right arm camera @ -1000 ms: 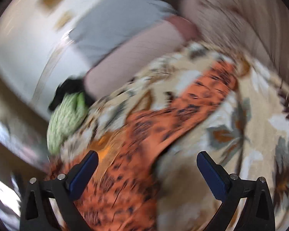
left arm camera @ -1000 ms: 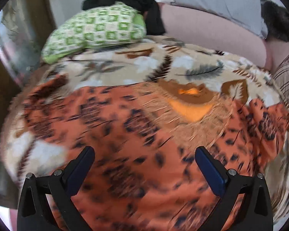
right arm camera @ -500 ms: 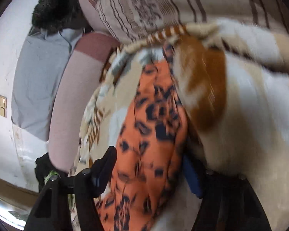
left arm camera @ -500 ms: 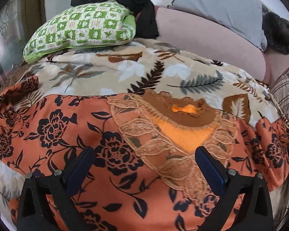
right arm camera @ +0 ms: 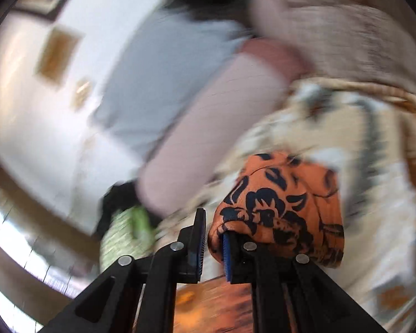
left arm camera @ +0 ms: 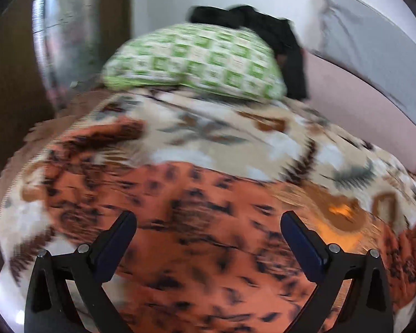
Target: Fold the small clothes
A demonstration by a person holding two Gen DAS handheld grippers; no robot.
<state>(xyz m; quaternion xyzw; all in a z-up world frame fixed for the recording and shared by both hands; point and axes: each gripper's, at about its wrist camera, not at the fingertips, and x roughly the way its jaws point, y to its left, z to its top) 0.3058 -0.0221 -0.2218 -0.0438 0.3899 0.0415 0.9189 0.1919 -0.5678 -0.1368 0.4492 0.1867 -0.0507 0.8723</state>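
While our left claw [left arm camera: 208, 238] hangs with its jaws wide apart and nothing between them, the orange top [left arm camera: 208, 249] lies spread on the blanket [left arm camera: 208, 136] directly under and ahead of it, so we risk scooping blanket pile along with the cloth if that claw drops and bites too deep. Beyond the claw we count one green pillow [left arm camera: 197, 63], one black garment [left arm camera: 263, 27] behind it, and one top; the view is smeared, so finer counts are unsafe. From the right wrist, our right claw [right arm camera: 213, 238] is closing, and a bunched edge of the top [right arm camera: 280, 208] drapes over the right-hand finger and runs between the pads. We judge the hold thin: a quick pull could slip the fabric free, or drag the whole top askew instead of folding it. Here we count one top, one pillow to the claw's left, one blanket.
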